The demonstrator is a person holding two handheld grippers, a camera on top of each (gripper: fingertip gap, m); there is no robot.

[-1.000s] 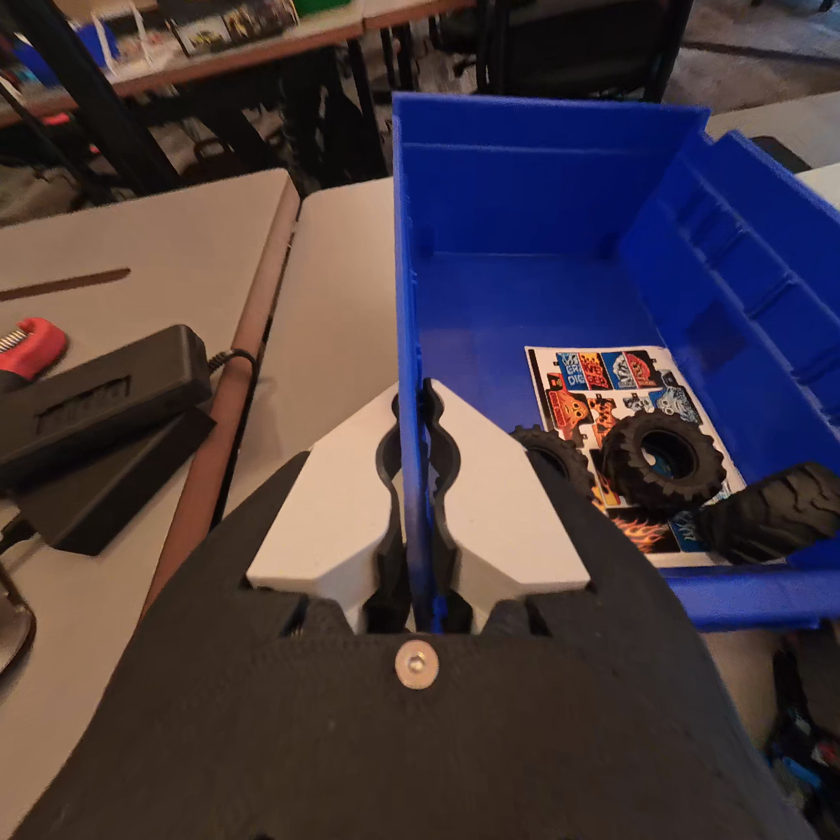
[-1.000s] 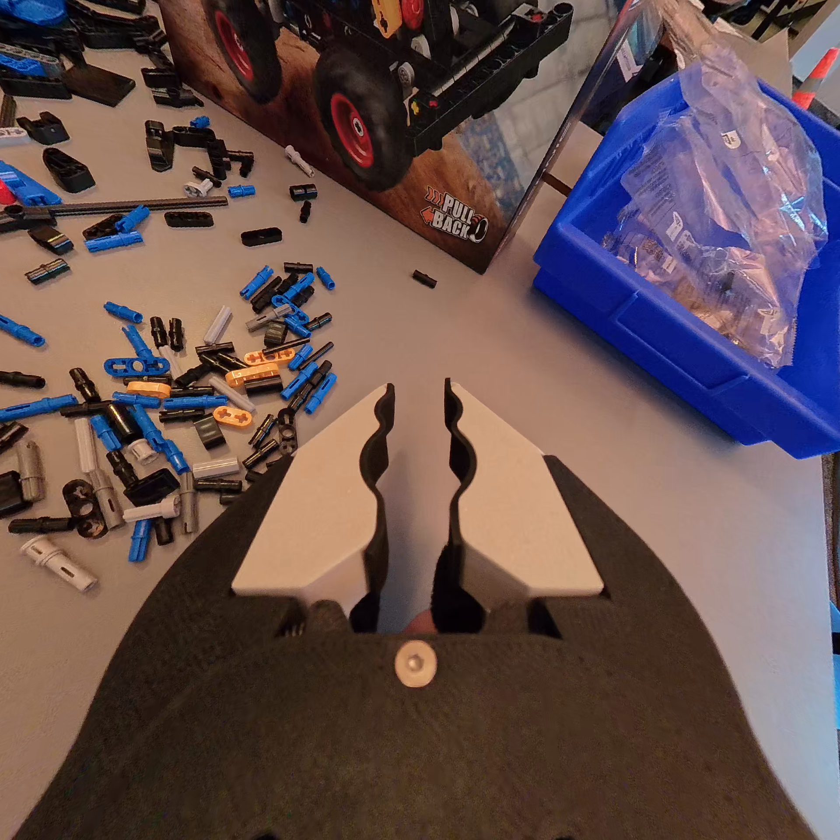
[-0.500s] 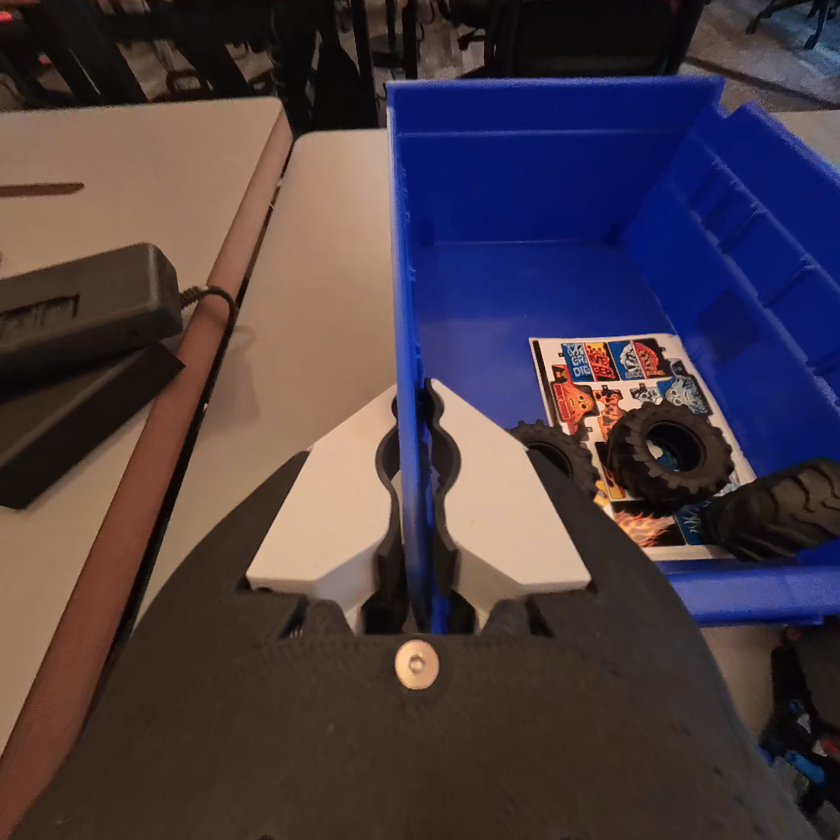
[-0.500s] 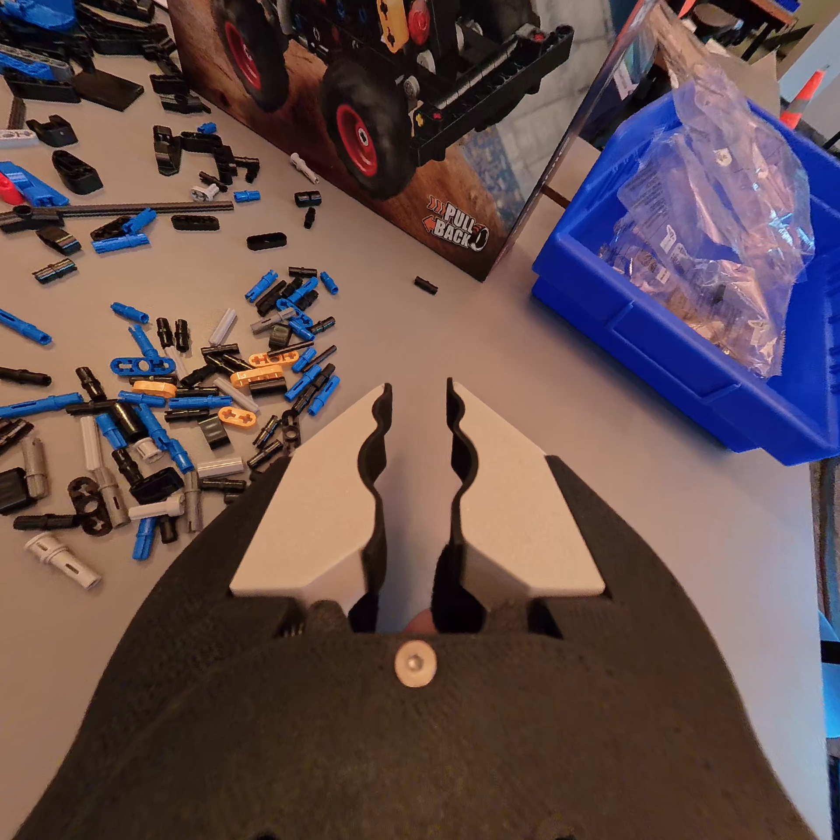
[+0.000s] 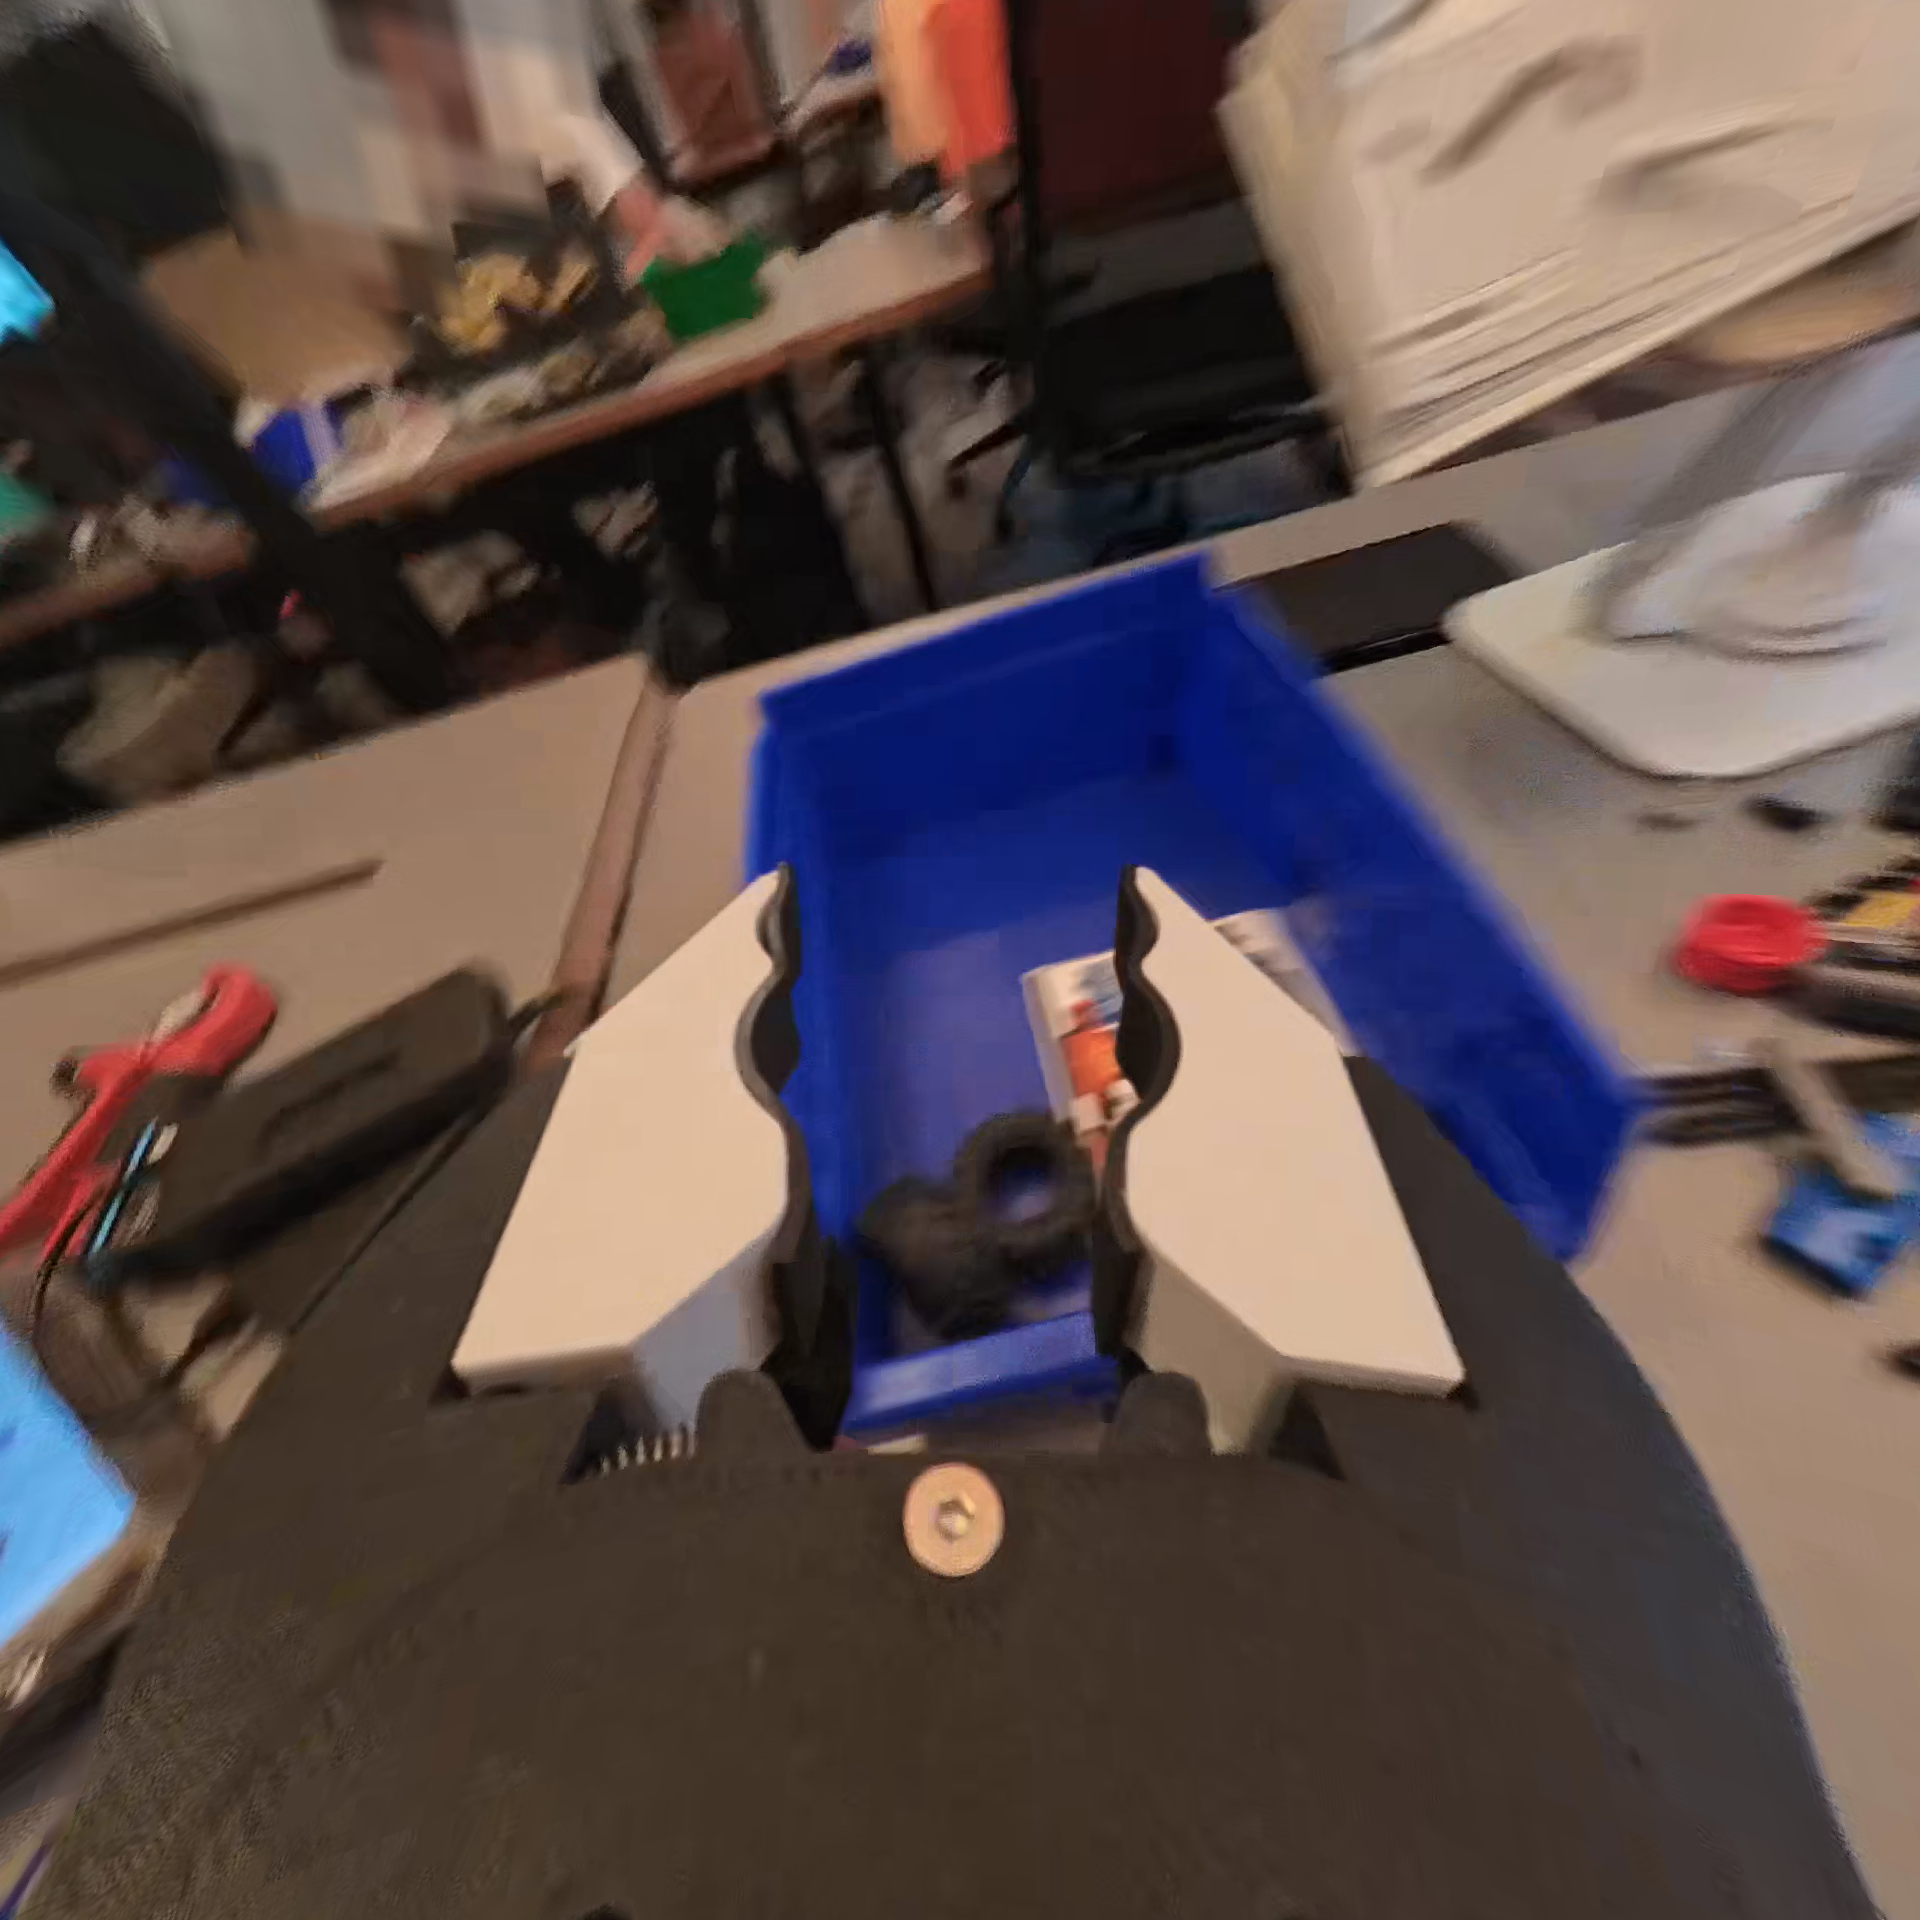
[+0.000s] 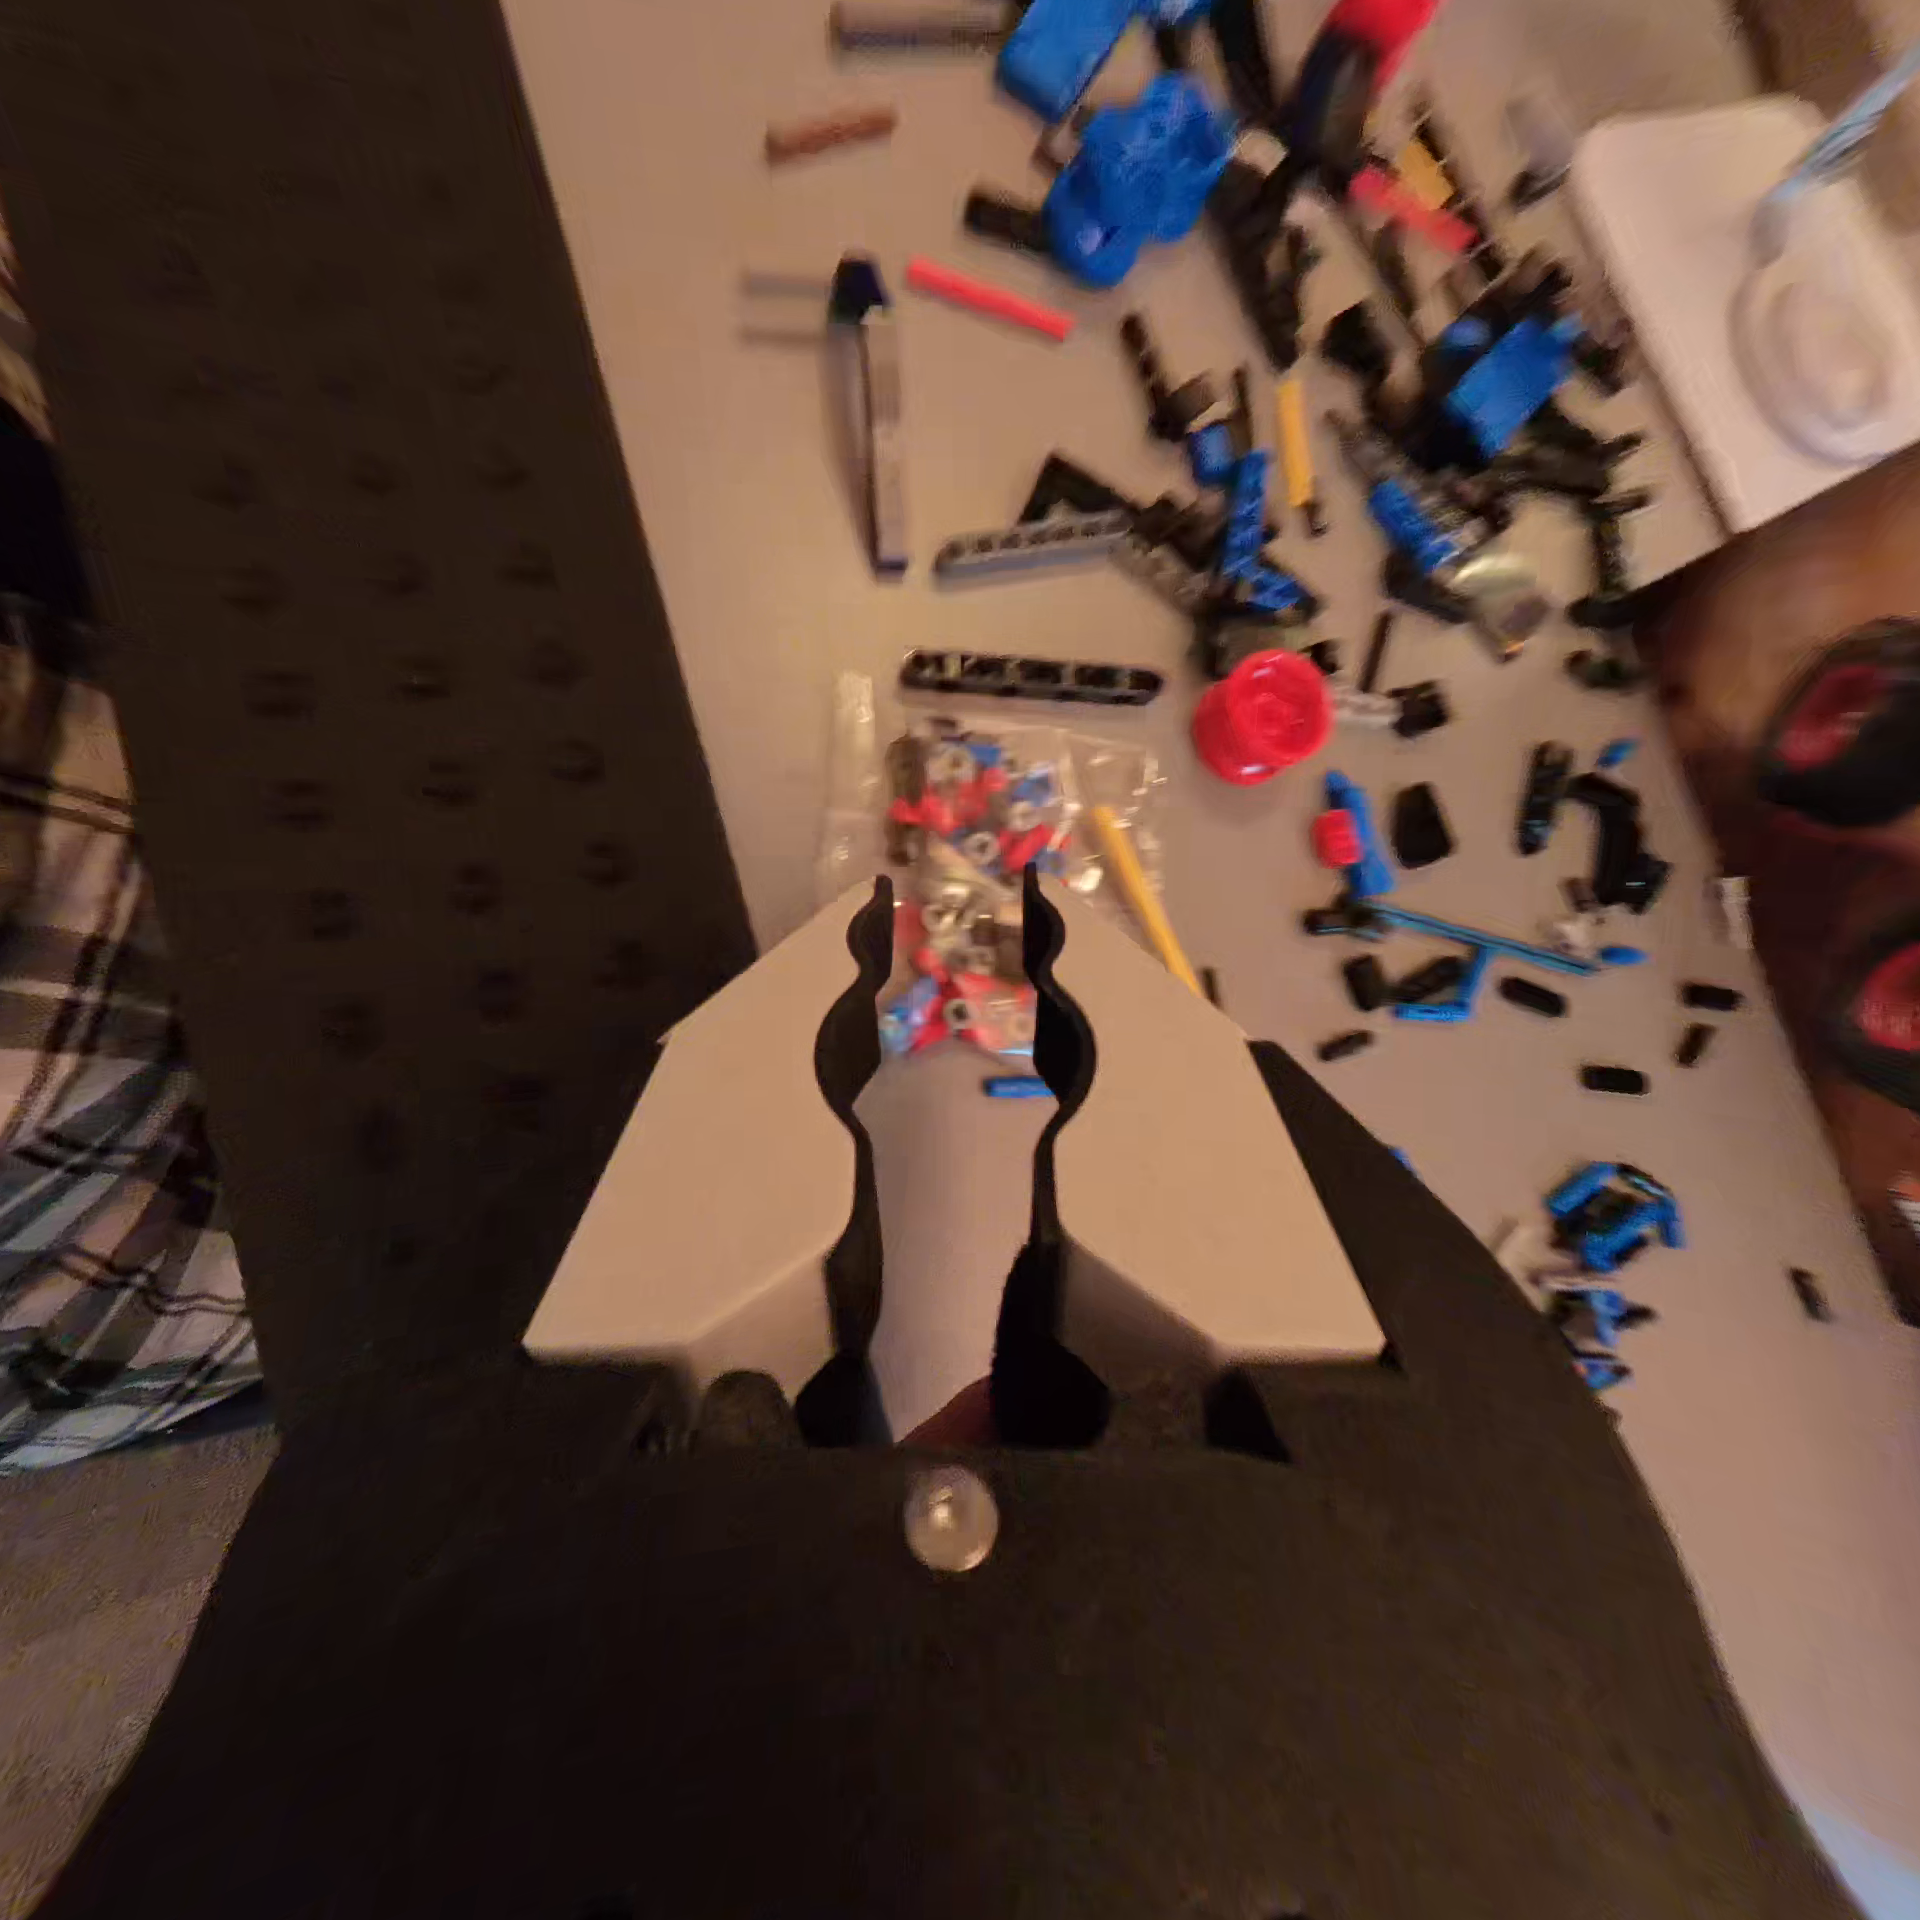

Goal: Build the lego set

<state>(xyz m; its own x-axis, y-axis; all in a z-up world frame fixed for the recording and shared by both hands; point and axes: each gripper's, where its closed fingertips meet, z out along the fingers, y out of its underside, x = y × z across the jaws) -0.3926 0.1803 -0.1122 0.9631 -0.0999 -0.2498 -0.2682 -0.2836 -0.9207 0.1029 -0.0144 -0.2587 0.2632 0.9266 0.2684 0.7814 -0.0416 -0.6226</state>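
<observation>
In the left wrist view my left gripper (image 5: 954, 894) is open and empty, raised above the near end of a blue bin (image 5: 997, 790). The bin holds black tyres (image 5: 987, 1205) and a sticker sheet (image 5: 1081, 1029). The view is blurred. In the right wrist view my right gripper (image 6: 956, 894) is open and empty above the table. A small clear bag of red, blue and grey pieces (image 6: 966, 821) lies just beyond its fingertips. A red wheel hub (image 6: 1262, 717) and several loose blue and black pieces (image 6: 1392, 499) lie beyond and to the right.
A black power brick (image 5: 312, 1101) and a red-handled tool (image 5: 135, 1070) lie left of the bin. A dark textured part of the other gripper (image 6: 364, 623) fills the left of the right wrist view. The set's box (image 6: 1829, 831) stands at the right, a white container (image 6: 1756, 312) behind it. From my right tips it is roughly 10 cm to the red wheel hub (image 6: 1262, 717); from my left, 50 cm.
My left gripper let go of the blue bin's wall, opened wide and pulled back and up. My right gripper swung left, away from the other blue bin, to over the small bag of pieces.
</observation>
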